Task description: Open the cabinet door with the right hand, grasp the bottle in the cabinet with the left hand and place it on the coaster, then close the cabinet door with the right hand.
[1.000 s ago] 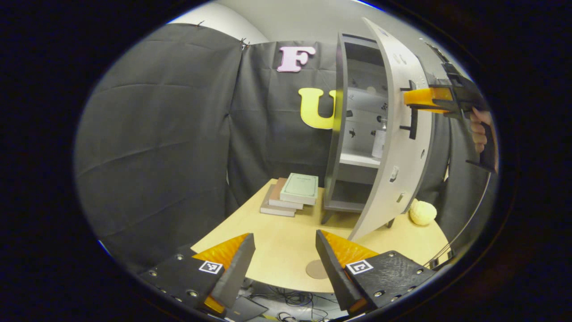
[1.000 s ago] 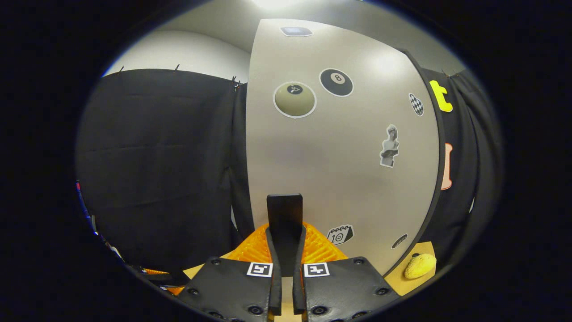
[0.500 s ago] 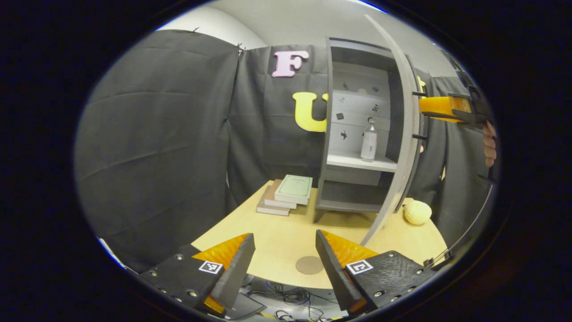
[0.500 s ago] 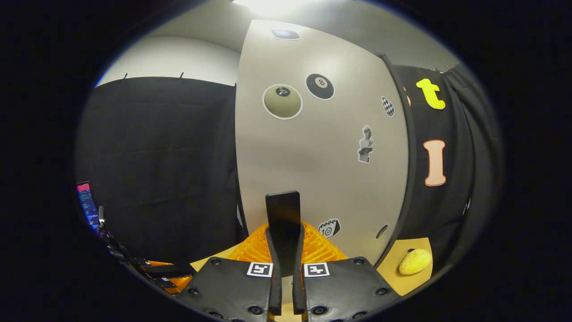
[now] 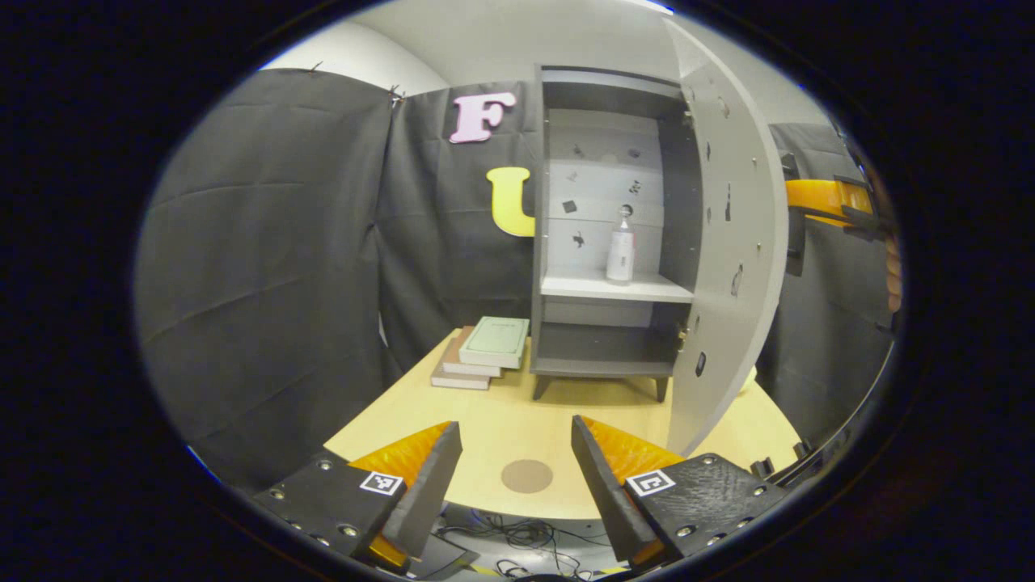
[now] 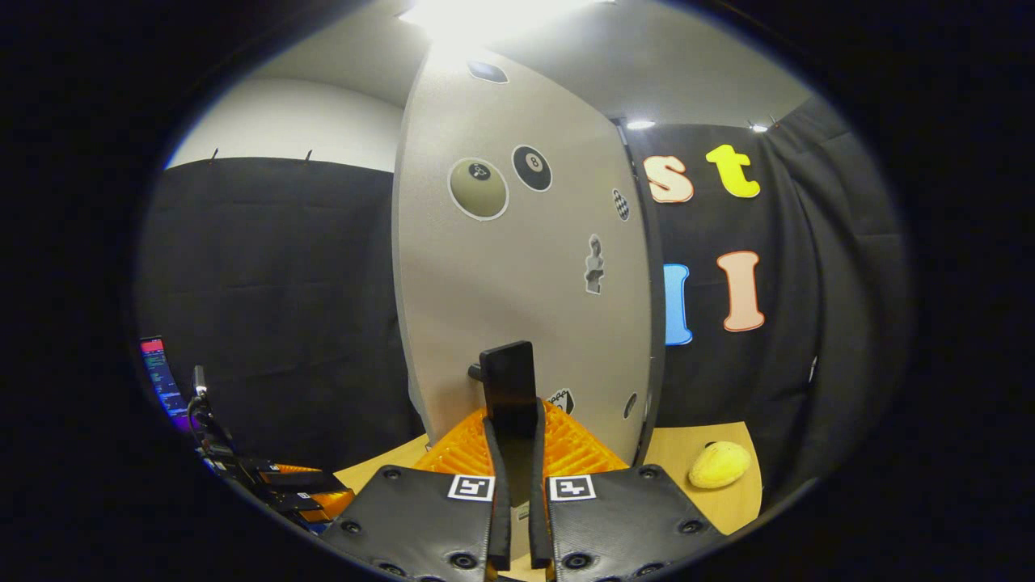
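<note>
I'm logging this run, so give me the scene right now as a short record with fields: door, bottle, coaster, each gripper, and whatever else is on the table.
cabinet door: swung wide open
handle: clamped between the fingers of the right gripper
bottle: upright on the cabinet's middle shelf, untouched
coaster: bare, near the table's front edge
left gripper: open, above the front of the table, holding nothing
books: stacked left of the cabinet
yellow ball: on the table behind the door
</note>
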